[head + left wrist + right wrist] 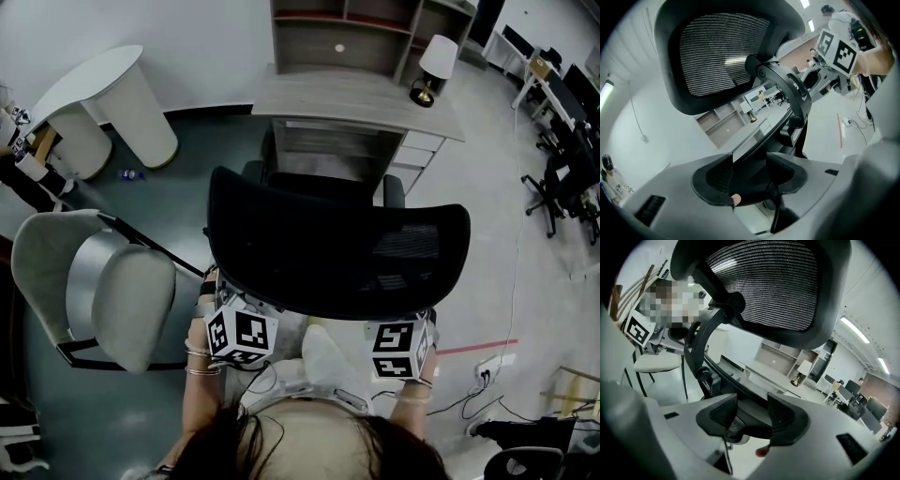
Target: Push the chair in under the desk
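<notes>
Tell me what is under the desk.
Under the desk: a drawer stack at its right and an open kneehole. The backrest of the office chair covers its seat and the floor there, so how far it reaches in cannot be told.

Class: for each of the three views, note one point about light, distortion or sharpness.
Head view: soft, even light; the chair back reads almost solid black. Left gripper view: strong fisheye, dark corners; the mesh is sharp, the strip light blown white. Right gripper view: same fisheye; a mosaic patch upper left, added afterwards.
</notes>
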